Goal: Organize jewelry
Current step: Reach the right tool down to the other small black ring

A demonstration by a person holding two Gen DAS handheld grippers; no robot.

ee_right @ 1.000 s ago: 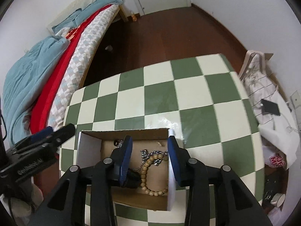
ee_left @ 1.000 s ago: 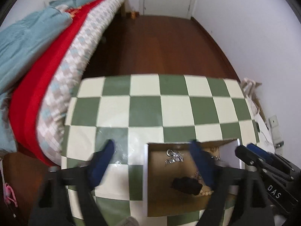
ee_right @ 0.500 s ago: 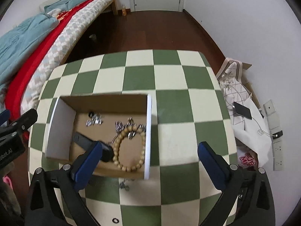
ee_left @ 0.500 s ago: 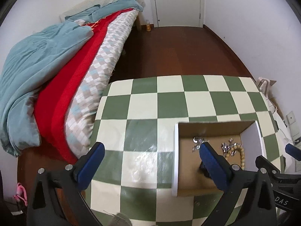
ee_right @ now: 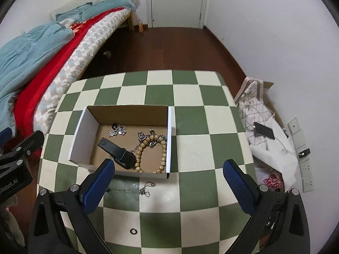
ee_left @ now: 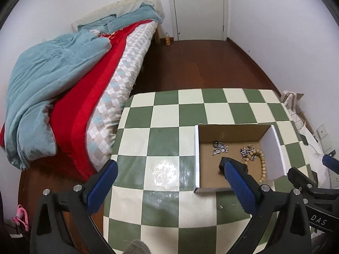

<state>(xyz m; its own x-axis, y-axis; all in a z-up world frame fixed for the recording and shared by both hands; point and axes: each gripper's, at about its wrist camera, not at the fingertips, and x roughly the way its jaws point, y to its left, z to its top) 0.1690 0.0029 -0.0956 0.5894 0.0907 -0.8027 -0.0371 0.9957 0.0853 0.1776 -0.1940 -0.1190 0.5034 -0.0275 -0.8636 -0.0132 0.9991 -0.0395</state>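
Both grippers held wide open, empty, above the checkered table (ee_right: 190,122).
A wooden bead bracelet (ee_right: 162,154) is seen inside the cardboard box (ee_right: 81,139); a silver chain (ee_right: 146,189) lies just outside.

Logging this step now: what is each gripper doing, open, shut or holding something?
Left gripper: open, holding nothing.
Right gripper: open, holding nothing.
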